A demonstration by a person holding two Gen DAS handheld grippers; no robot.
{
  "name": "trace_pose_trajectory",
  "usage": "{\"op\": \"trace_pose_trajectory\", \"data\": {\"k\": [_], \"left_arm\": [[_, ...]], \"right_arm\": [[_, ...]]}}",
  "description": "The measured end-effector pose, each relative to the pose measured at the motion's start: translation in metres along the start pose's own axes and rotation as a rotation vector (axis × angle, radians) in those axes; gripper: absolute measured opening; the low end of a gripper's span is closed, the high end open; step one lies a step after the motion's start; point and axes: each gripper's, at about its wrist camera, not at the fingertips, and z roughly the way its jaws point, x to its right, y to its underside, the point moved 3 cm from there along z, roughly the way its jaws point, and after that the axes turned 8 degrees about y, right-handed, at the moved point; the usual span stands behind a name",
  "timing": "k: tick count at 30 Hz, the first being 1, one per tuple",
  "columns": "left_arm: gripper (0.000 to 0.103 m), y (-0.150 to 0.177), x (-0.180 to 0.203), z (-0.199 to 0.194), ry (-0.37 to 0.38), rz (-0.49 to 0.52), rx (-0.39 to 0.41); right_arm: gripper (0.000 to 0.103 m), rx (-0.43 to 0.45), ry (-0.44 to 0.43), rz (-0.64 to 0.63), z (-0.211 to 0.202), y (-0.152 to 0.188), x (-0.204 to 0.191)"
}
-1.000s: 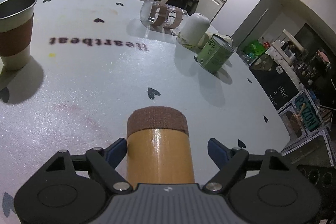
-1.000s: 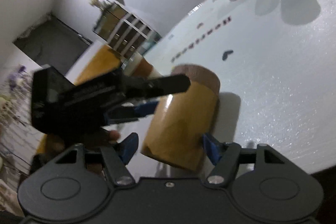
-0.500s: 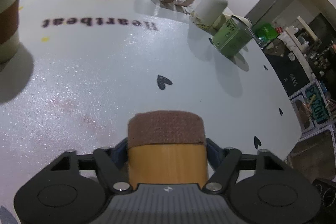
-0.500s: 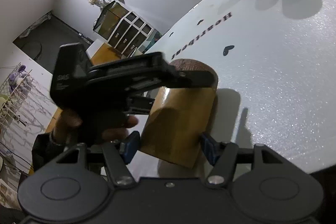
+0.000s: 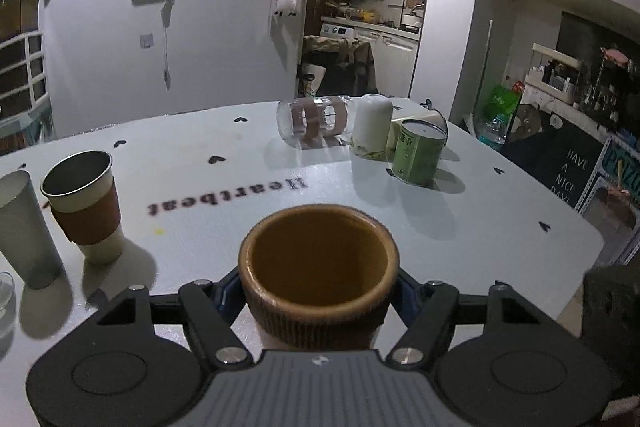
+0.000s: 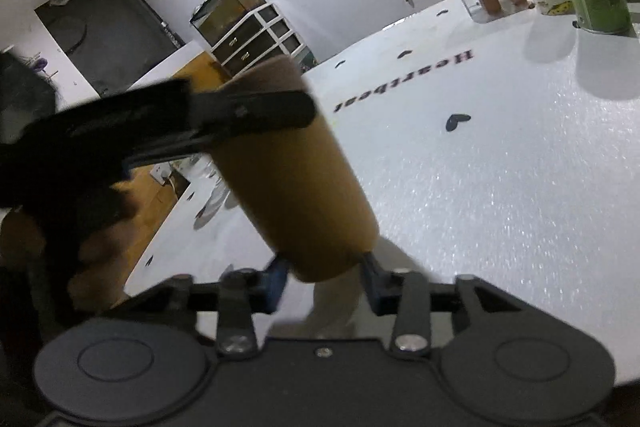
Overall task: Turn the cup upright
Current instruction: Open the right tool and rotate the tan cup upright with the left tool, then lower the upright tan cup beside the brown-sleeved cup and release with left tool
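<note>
A yellow-brown cup with a brown ribbed band at its rim (image 5: 319,281) sits between the fingers of my left gripper (image 5: 318,293), which is shut on the band. Its open mouth faces up and forward in the left wrist view. In the right wrist view the same cup (image 6: 298,187) is tilted, lifted off the white table (image 6: 500,187), with the left gripper (image 6: 224,119) clamped near its rim. My right gripper (image 6: 324,277) is shut on the cup's lower end.
On the table stand a paper cup with a brown sleeve (image 5: 84,205), a grey cup (image 5: 22,227), a green can (image 5: 418,151) and a white bottle (image 5: 372,127). A clear glass (image 5: 312,123) lies on its side. The table edge (image 5: 576,219) is at the right.
The left gripper closed on the cup and rotated it from mouth-down on the table to mouth-up. The cup now hangs tilted above the table. The right gripper closed on its base.
</note>
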Motion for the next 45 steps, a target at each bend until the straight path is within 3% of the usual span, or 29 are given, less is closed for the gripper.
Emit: {"op": "trace_pose_trajectory", "data": {"k": [10, 15, 20, 29, 41, 45], "left_arm": [[0.072, 0.012, -0.005, 0.014, -0.115, 0.084, 0.070], [0.072, -0.014, -0.039, 0.034, -0.179, 0.004, 0.128], [0.072, -0.045, -0.077, 0.052, -0.243, -0.064, 0.179], [0.072, -0.079, -0.118, 0.090, -0.356, -0.080, 0.192], [0.073, -0.072, -0.131, 0.104, -0.349, -0.089, 0.170], [0.095, -0.069, -0.126, 0.093, -0.344, -0.103, 0.182]], "right_arm": [[0.036, 0.042, 0.109, -0.127, 0.020, 0.006, -0.010], [0.044, 0.085, 0.145, -0.126, 0.008, 0.003, -0.007], [0.046, 0.112, 0.170, -0.121, 0.000, 0.001, -0.001], [0.047, 0.136, 0.204, -0.155, -0.007, 0.003, -0.002], [0.050, 0.139, 0.210, -0.161, -0.012, 0.003, -0.002], [0.053, 0.151, 0.217, -0.171, -0.013, 0.001, -0.004]]}}
